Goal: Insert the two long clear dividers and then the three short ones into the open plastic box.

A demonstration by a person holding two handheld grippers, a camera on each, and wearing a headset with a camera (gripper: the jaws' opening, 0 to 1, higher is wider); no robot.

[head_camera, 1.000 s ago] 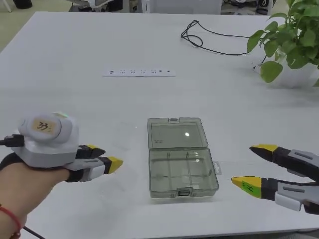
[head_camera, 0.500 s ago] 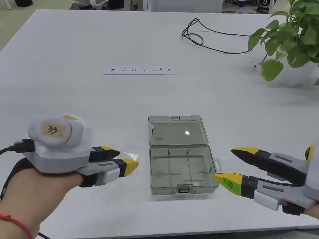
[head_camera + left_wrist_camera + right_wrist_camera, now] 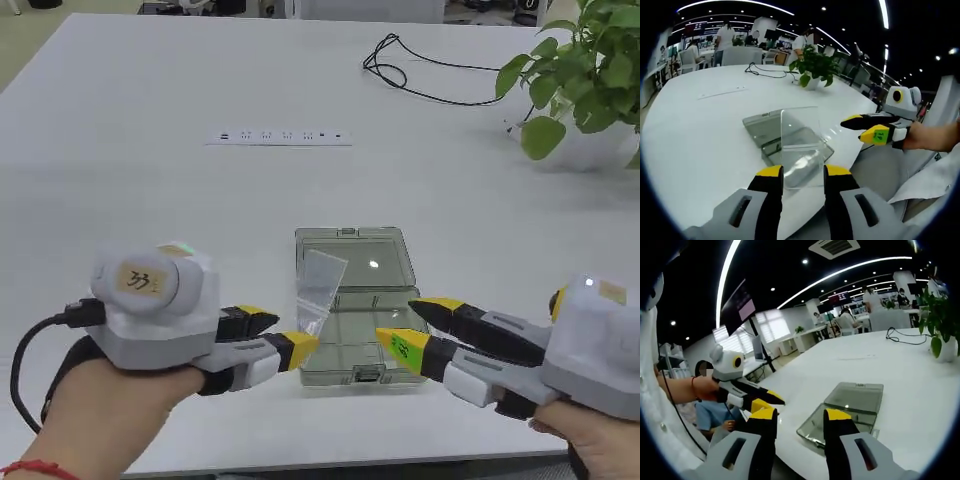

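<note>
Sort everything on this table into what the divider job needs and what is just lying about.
For the job:
- open plastic box
- clear divider, held by the left gripper
- right gripper, open and empty

Lying about:
- power strip
- black cable
- potted plant

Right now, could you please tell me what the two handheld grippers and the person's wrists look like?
Both grippers have pale grey bodies and black jaws with yellow tips. The left gripper carries a rounded housing with a handwritten tan label, and a black cable trails from its rear. The right gripper has a green sticker on one tip. A red band circles the left wrist.
</note>
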